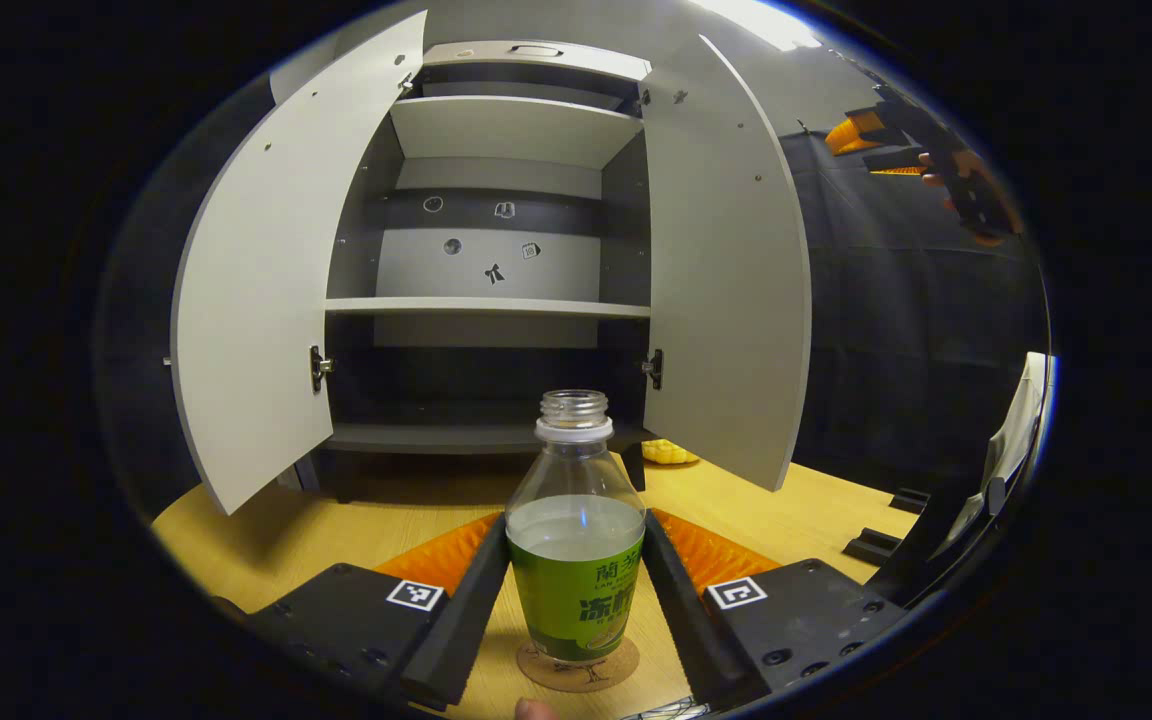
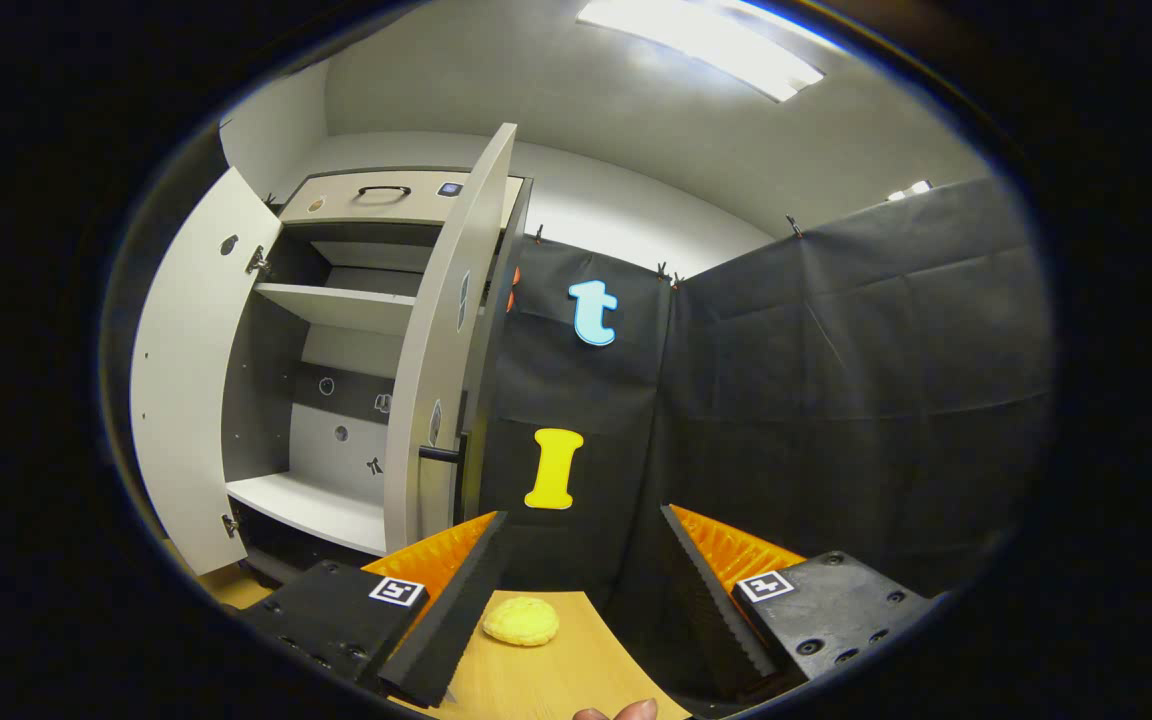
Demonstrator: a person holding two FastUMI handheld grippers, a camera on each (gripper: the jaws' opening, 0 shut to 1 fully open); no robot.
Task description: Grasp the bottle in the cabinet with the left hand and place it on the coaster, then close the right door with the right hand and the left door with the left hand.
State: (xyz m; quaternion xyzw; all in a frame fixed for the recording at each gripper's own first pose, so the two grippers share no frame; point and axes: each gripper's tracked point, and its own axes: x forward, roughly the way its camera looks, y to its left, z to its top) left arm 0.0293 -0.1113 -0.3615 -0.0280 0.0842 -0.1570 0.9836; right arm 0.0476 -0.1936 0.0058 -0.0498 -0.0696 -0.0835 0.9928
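In the left gripper view, the left gripper (image 1: 576, 575) sits low over the wooden table (image 1: 336, 530) with its two fingers (image 1: 466, 600) flanking the bottle (image 1: 576, 530). The fingers lie close against the bottle's labelled lower body on both sides; whether both press on it cannot be told. The bottle stands upright on the round coaster (image 1: 578, 668), uncapped, with liquid up to the top of its label. A fingertip shows at the bottom edge of the view, just in front of the coaster. Beyond the bottle, a small yellow object (image 1: 669, 452) lies on the table near the foot of the cabinet (image 1: 496, 310). The cabinet stands at the far side of the table with the left door (image 1: 256, 300) and the right door (image 1: 726, 290) both swung wide open, exposing its shelves. At the upper right of this view, the other gripper shows, held in a hand against the booth's wall. In the right gripper view, the right gripper (image 2: 576, 600) is wide open and holds nothing. The yellow object (image 2: 521, 620) lies on the table (image 2: 556, 680) between its fingers, farther off. Behind it, the cabinet (image 2: 336, 400) stands to the left with its doors open.
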